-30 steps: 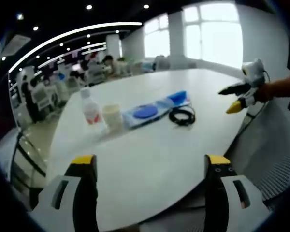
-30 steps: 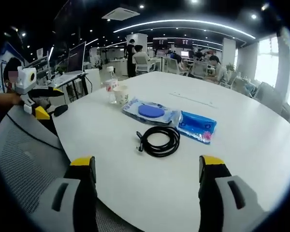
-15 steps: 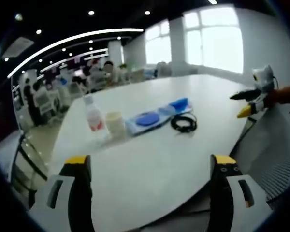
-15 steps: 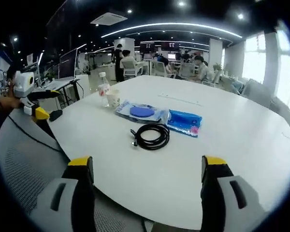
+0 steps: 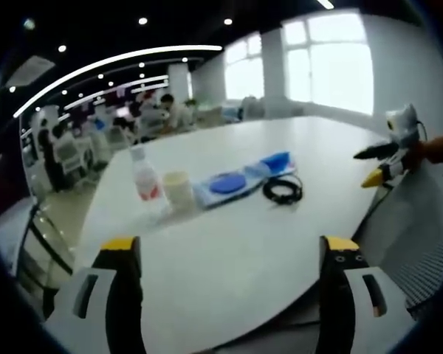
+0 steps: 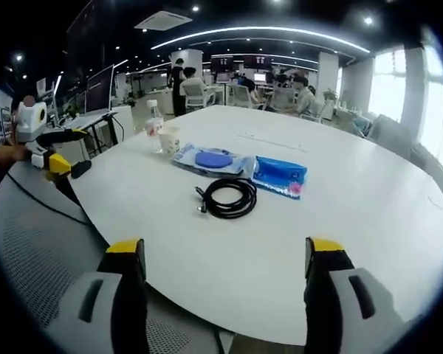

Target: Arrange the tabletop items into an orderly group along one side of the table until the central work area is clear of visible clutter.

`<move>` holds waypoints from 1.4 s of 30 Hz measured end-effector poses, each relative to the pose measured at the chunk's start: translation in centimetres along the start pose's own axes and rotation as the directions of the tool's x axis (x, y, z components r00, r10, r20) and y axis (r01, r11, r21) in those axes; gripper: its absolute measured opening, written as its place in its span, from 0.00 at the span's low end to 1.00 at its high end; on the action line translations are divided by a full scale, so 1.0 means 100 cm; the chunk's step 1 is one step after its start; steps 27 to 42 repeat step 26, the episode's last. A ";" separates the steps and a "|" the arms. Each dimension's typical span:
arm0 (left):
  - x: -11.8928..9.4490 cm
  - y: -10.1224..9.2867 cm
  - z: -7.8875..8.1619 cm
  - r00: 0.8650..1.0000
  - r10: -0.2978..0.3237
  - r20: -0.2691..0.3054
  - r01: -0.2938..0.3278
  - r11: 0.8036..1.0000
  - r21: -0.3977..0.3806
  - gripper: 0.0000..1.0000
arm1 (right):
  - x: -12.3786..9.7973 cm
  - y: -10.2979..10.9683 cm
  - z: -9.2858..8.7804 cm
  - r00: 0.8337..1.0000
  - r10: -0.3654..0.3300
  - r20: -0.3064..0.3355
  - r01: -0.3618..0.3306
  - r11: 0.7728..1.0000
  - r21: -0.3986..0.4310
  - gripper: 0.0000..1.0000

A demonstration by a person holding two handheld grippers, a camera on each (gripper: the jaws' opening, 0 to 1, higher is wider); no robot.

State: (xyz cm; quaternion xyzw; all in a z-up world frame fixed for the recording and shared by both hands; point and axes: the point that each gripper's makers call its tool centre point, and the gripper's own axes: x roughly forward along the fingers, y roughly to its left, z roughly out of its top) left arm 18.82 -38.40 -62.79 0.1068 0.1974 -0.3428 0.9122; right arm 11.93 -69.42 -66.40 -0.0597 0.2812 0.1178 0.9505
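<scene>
Jaws of the left gripper (image 5: pixel 229 258) stand wide apart with nothing between them in the left gripper view, held above the near edge of a round white table (image 5: pixel 229 243). Well ahead of them, in a loose row across the tabletop, sit a clear plastic bottle (image 5: pixel 144 177) with a red label, a pale paper cup (image 5: pixel 179 190) just beside it, a clear packet with a blue disc inside (image 5: pixel 225 184), a blue pouch (image 5: pixel 275 160) at that packet's far end, and a coiled black cable (image 5: pixel 282 190) lying close to both packets. At the right edge of this view the right gripper (image 5: pixel 376 158) hangs off the table's rim, its jaws parted. In the right gripper view the right gripper (image 6: pixel 225 258) likewise shows spread, empty jaws over the table (image 6: pixel 340 221) edge. The cable (image 6: pixel 225 198) lies nearest, with the disc packet (image 6: pixel 210 160) and the blue pouch (image 6: pixel 279 175) touching end to end behind it, and the cup (image 6: pixel 169 139) and bottle (image 6: pixel 154 125) farther back to the left. The left gripper (image 6: pixel 59 151) hovers at the far left, off the table, its jaws apart. A grey mesh chair back (image 6: pixel 37 243) fills the lower left.
</scene>
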 end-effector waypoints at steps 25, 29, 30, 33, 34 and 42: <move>0.000 0.004 -0.002 1.000 0.007 -0.007 -0.007 1.000 -0.002 0.95 | -0.003 -0.010 0.002 0.999 -0.047 0.010 0.047 0.998 0.037 0.88; 0.000 0.004 -0.002 1.000 0.007 -0.006 -0.007 1.000 -0.001 0.95 | -0.003 -0.010 0.002 0.999 -0.048 0.010 0.047 0.998 0.036 0.88; 0.000 0.004 -0.002 1.000 0.007 -0.006 -0.007 1.000 -0.001 0.95 | -0.003 -0.010 0.002 0.999 -0.048 0.010 0.047 0.998 0.036 0.88; 0.000 0.004 -0.002 1.000 0.007 -0.006 -0.007 1.000 -0.001 0.95 | -0.003 -0.010 0.002 0.999 -0.048 0.010 0.047 0.998 0.036 0.88; 0.000 0.004 -0.002 1.000 0.007 -0.006 -0.007 1.000 -0.001 0.95 | -0.003 -0.010 0.002 0.999 -0.048 0.010 0.047 0.998 0.036 0.88; 0.000 0.004 -0.002 1.000 0.007 -0.006 -0.007 1.000 -0.001 0.95 | -0.003 -0.010 0.002 0.999 -0.048 0.010 0.047 0.998 0.036 0.88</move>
